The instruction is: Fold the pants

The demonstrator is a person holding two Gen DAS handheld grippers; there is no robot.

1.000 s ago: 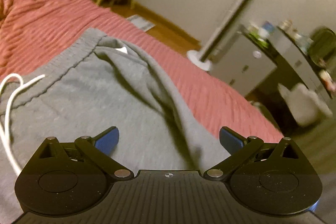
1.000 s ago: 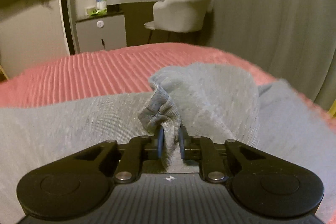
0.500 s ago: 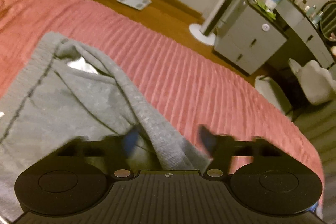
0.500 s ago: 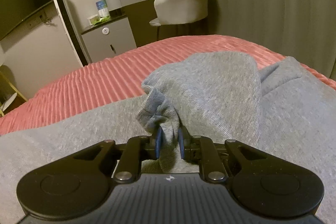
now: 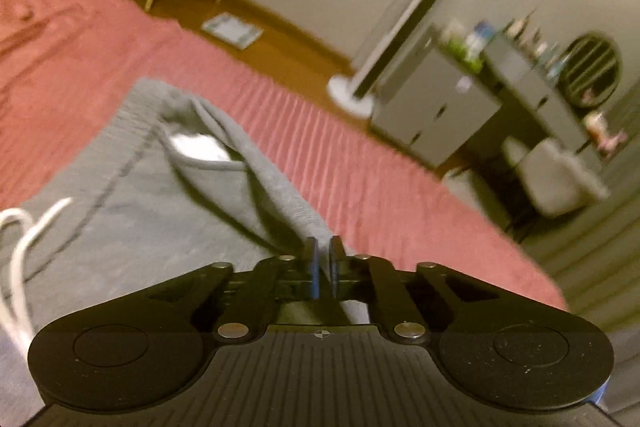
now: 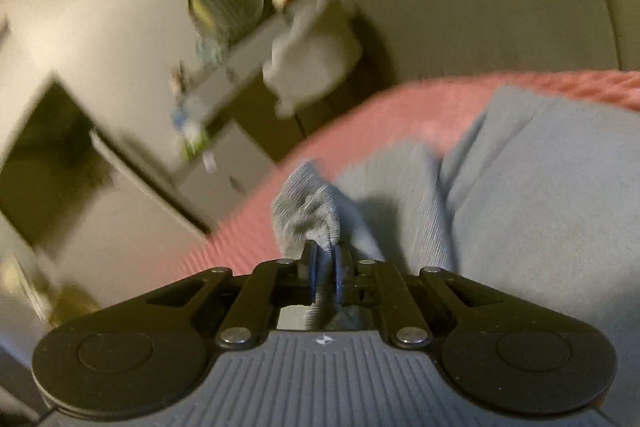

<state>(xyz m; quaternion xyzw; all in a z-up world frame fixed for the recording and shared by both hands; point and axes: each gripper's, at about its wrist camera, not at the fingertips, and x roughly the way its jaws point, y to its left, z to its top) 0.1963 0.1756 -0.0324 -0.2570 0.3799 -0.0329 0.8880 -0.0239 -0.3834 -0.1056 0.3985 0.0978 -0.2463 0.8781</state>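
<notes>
Grey sweatpants (image 5: 132, 211) lie on a red ribbed bedspread (image 5: 328, 163). The waistband end with a white drawstring (image 5: 20, 239) is at the left of the left wrist view. My left gripper (image 5: 323, 263) is shut on a raised ridge of the pants' side edge. In the right wrist view the pants (image 6: 540, 195) fill the right side. My right gripper (image 6: 325, 269) is shut on a bunched ribbed cuff (image 6: 308, 211) and holds it up off the bed. The view is tilted and blurred.
The bedspread edge (image 5: 500, 247) falls off to the right. Beyond it stand a grey dresser (image 5: 432, 115), a white fan base (image 5: 348, 97), a padded chair (image 5: 560, 179) and a round mirror (image 6: 228, 3). A scale (image 5: 232, 31) lies on the wood floor.
My left gripper has closed from wide open onto the pants' side edge. My right gripper, still holding the cuff, has lifted and tilted, so its view swings sharply.
</notes>
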